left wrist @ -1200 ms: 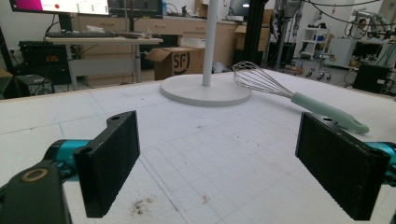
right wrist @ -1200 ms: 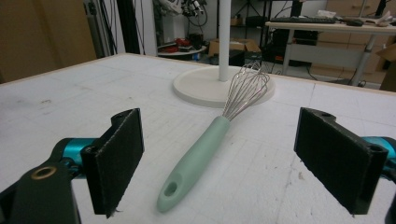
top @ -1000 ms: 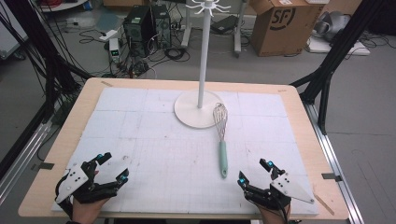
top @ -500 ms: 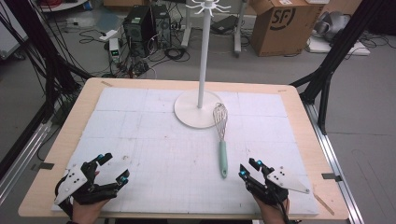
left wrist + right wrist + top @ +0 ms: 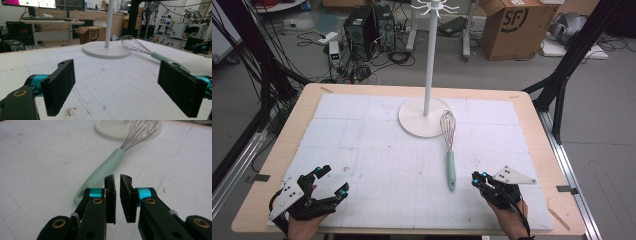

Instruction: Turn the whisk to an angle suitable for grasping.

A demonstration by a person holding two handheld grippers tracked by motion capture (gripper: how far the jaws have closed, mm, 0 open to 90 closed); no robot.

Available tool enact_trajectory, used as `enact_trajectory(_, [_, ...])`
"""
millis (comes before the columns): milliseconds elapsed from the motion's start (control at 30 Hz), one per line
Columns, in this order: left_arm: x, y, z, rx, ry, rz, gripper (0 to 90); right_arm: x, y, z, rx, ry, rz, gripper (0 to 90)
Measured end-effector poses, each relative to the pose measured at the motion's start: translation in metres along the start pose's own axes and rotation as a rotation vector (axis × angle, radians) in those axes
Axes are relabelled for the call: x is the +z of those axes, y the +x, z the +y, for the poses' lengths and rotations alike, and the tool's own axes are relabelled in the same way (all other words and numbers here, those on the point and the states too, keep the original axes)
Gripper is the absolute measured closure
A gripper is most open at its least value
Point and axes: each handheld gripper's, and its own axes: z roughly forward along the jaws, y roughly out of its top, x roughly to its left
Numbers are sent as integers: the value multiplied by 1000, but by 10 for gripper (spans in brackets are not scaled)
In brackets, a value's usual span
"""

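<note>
"SF" is printed on the cardboard box (image 5: 514, 26) beyond the table.

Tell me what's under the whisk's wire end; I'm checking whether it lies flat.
The whisk's wire end rests partly on the rim of the white stand base; its green handle lies on the white mat. The spot beneath the wires stays hidden.

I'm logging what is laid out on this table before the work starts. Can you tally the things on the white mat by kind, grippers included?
Whisk, wire head with mint green handle: 1
White stand with round base and pole: 1
Hand-held grippers: 2, the left gripper with jaws wide apart, the right gripper with jaws nearly together and nothing between them
Total: 4
</note>
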Motion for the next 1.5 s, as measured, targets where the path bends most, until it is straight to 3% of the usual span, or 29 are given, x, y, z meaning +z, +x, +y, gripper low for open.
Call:
enact_trajectory(300, [-7,3,0,-7,-2,19,155,22,-2,17,-50,138,86,892])
enact_trajectory(500, [-10,4,-1,-11,1,24,158,39,-1,19,-3,232,118,891])
enact_trajectory(800, [-9,3,-1,-7,9,18,162,51,1,15,7,298,160,891])
enact_trajectory(1033, [-9,3,-1,-10,10,18,165,58,-5,14,54,336,223,891])
enact_trajectory(1500, [-9,4,0,-17,6,24,171,65,-3,10,108,363,288,891])
